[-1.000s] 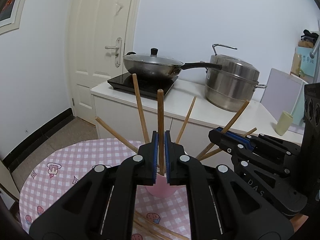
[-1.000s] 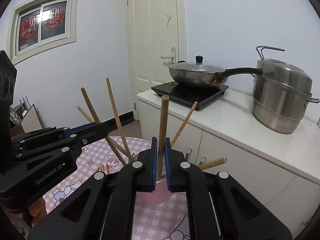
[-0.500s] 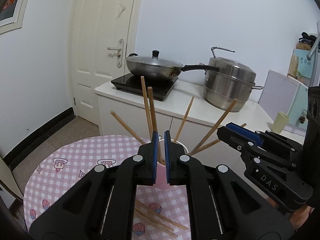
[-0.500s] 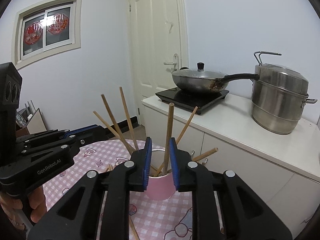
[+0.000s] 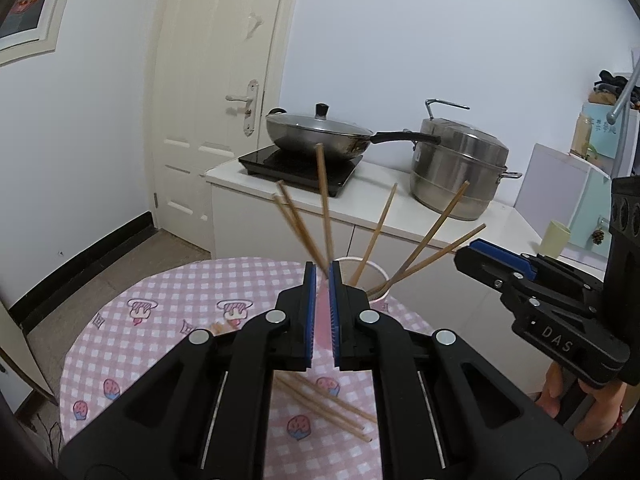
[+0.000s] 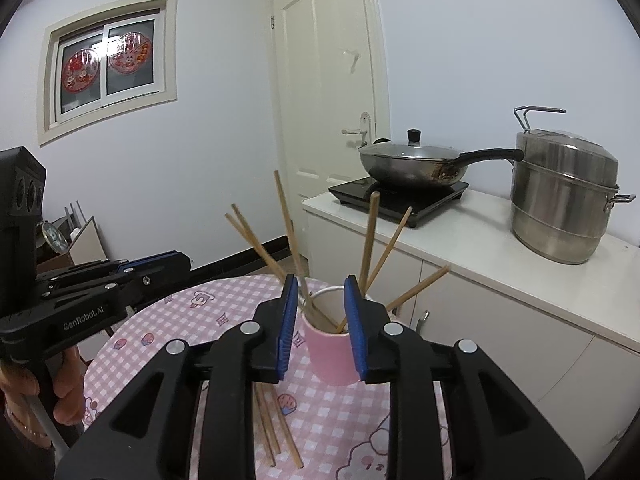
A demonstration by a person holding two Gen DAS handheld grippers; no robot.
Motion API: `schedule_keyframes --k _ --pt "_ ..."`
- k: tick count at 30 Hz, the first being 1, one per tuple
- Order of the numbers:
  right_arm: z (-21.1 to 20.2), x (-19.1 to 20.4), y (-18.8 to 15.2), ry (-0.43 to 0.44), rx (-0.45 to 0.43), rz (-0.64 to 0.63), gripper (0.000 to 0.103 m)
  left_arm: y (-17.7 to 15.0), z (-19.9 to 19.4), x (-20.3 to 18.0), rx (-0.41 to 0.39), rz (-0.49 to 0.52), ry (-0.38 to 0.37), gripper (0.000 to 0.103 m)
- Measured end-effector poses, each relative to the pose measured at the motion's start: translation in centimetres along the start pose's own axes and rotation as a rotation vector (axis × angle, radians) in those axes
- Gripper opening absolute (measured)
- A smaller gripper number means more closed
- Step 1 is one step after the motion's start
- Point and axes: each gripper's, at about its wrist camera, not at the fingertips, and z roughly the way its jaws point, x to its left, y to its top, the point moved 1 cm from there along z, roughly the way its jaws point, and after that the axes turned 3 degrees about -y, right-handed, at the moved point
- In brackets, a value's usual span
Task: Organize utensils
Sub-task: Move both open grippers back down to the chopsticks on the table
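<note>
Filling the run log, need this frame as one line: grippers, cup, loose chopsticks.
left gripper: open, empty | right gripper: open, empty | pink cup: holds chopsticks | loose chopsticks: on tablecloth

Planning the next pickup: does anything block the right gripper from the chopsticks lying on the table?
Nothing visible does. The loose chopsticks lie on the checked tablecloth below the open right gripper, beside the pink cup, which stands farther back.

Each claw is black plastic with blue ridged pads and round silver screws: the left claw (image 5: 322, 312) reads "GenRobot.AI", the right claw (image 6: 320, 326) "DAS". Bare skin holds the handles.
</note>
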Motion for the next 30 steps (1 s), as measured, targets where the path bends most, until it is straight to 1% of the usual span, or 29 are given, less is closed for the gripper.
schedule_keyframes --k 6,9,11,14,16,17,18,19,21,27,30 --pt "0.5 1.2 -1.1 0.022 0.028 -0.012 0.024 -1.5 -0.7 1.8 0.023 -0.01 0.023 0.007" --pt "1.3 2.3 -1.7 0.039 0.053 -0.026 0.025 -2.4 -0.8 3.3 0.043 -0.033 0.041 0.007" --pt "2.1 3.2 -2.3 0.052 0.073 -0.036 0.025 -3.1 -0.7 4.7 0.061 -0.053 0.06 0.007" --pt "3.1 4.2 -3.0 0.064 0.097 -0.05 0.025 -4.3 -0.2 6.2 0.102 -0.076 0.07 0.008" --pt "4.1 4.9 -3.7 0.071 0.119 -0.062 0.024 -5.0 0.2 7.0 0.131 -0.082 0.085 0.033" --pt "4.5 5.2 -4.0 0.074 0.128 -0.066 0.024 -5.4 0.4 7.4 0.134 -0.087 0.097 0.068" --pt "5.1 5.5 -4.3 0.075 0.14 -0.073 0.024 -5.7 0.3 7.5 0.122 -0.087 0.107 0.073" --pt "5.7 5.8 -4.6 0.076 0.151 -0.079 0.024 -6.1 0.3 7.7 0.113 -0.076 0.123 0.073" --pt "6.9 6.3 -5.2 0.08 0.177 -0.088 0.024 -6.6 1.0 7.9 0.144 -0.059 0.131 0.073" --pt "9.8 6.9 -6.7 0.087 0.243 -0.106 0.024 -8.0 3.7 9.3 0.227 -0.086 0.142 0.072" --pt "11.1 7.0 -7.4 0.092 0.274 -0.116 0.024 -9.0 5.8 10.0 0.29 -0.096 0.147 0.072"
